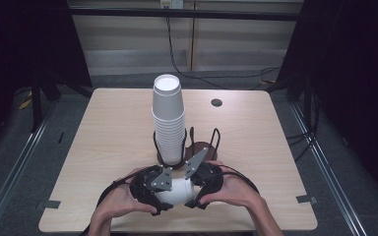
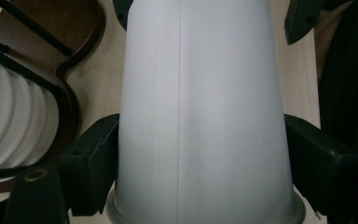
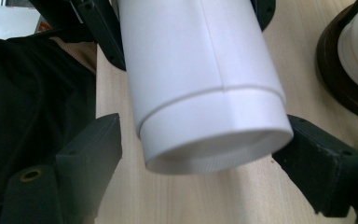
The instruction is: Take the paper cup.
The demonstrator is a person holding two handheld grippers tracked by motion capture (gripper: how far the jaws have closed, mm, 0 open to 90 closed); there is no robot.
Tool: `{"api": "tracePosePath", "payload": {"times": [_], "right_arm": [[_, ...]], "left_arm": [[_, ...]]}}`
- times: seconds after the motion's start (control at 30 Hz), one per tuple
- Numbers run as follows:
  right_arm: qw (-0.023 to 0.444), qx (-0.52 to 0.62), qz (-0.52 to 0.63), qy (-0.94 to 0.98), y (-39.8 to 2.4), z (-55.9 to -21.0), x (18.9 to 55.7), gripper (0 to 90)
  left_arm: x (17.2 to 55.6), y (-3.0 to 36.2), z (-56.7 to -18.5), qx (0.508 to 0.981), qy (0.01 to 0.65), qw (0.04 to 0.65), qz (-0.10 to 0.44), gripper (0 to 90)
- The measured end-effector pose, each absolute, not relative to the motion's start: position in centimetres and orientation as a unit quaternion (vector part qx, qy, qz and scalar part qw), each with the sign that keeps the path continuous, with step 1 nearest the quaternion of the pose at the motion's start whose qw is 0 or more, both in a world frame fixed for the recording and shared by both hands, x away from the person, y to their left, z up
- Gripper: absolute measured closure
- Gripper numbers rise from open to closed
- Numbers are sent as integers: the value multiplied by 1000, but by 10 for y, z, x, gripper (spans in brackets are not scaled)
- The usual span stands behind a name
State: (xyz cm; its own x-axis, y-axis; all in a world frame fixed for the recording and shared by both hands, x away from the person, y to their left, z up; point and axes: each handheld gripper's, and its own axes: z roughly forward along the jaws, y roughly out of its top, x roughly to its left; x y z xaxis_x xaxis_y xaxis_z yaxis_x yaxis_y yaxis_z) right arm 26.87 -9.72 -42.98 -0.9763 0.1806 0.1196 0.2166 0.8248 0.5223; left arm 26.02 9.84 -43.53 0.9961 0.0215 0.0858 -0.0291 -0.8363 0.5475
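The left tool (image 2: 200, 172) pinches a paper cup (image 2: 200, 112) near its rim; the right tool (image 3: 200, 163), spread around its base, must next clamp there.

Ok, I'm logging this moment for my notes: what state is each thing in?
Paper cup: on its side, held above the table.
Left gripper: shut on the cup near its rim.
Right gripper: open, fingers either side of the cup's base end.
Cup stack: upright in the wire holder.
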Motion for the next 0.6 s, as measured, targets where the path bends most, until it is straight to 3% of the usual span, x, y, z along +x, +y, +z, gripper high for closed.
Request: {"api": "tracePosePath", "payload": {"times": [0.6], "right_arm": [[31,-81,-287,-954,-90,-433,270,197]], "left_arm": [[262,96,-434,955,-5,296,29,183]]}}
